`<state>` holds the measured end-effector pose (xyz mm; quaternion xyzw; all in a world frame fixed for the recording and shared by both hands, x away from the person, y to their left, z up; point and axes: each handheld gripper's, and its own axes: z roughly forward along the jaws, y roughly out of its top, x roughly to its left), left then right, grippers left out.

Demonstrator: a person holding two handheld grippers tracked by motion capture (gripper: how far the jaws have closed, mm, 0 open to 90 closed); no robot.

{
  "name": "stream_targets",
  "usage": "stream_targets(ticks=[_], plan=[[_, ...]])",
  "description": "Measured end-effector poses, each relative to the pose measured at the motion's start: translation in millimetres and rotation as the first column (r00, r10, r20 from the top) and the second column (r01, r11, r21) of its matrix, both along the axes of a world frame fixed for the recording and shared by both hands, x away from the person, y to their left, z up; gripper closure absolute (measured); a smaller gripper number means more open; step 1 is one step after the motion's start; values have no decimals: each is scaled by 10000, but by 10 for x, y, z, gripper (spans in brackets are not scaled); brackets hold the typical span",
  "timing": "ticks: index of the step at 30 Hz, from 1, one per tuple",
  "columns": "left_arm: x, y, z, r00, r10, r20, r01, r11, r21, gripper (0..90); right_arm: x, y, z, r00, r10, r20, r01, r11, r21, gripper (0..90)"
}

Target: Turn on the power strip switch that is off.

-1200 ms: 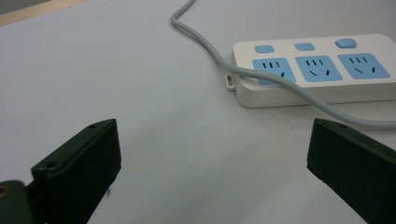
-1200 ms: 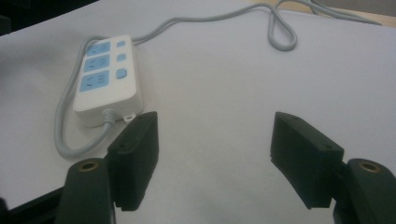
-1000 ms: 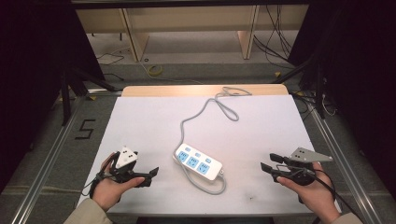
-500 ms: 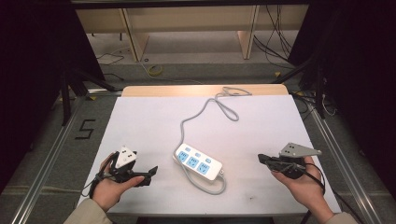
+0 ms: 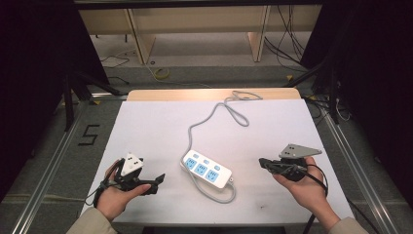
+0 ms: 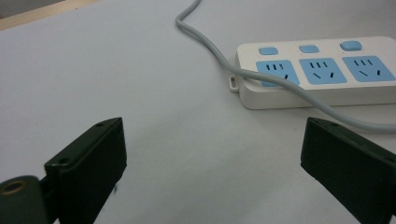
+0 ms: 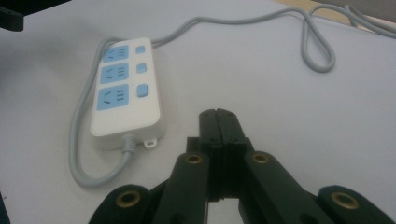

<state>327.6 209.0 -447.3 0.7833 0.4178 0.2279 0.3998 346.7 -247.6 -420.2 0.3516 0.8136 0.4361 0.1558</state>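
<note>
White plastic power strip (image 5: 207, 169) with three blue sockets lies near the front middle of the white table (image 5: 160, 126). Its grey cord (image 5: 214, 114) loops around its near end and then snakes away to the far edge. Nothing is plugged in, and neither tool touches the strip.

On the right, the right gripper (image 5: 263, 163) has just snapped its black jaws together with nothing between them; a second ago they stood apart. In the right gripper view the two jaws meet flat against each other, pointing toward the strip. The hand (image 5: 304, 187) holding it has also drifted slightly left, toward the strip, and risen a little.

On the left, the left gripper (image 5: 158, 179) sits unmoved, jaws spread wide and empty, with the strip off to its right.

Judging from this, the empty squeeze looks like a readiness check, and the work on the strip has not begun; a reach toward it or its cord seems the likely first step.
</note>
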Motion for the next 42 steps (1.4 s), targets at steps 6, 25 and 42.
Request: stream_targets(ticks=[6, 25, 42], plan=[[-1, -1, -1, 10000, 1, -24, -1, 10000, -22, 67, 47, 104, 23, 9998, 202, -63, -202, 9998, -58, 900], [-1, -1, -5, 10000, 2, -57, -2, 10000, -25, 68, 126, 298, 71, 9982, 524, -277, -533, 9981, -311, 900], [1, 5, -2, 10000, 20, -25, -20, 10000, 18, 69, 189, 415, 129, 9968, 641, -471, -665, 9965, -501, 900]])
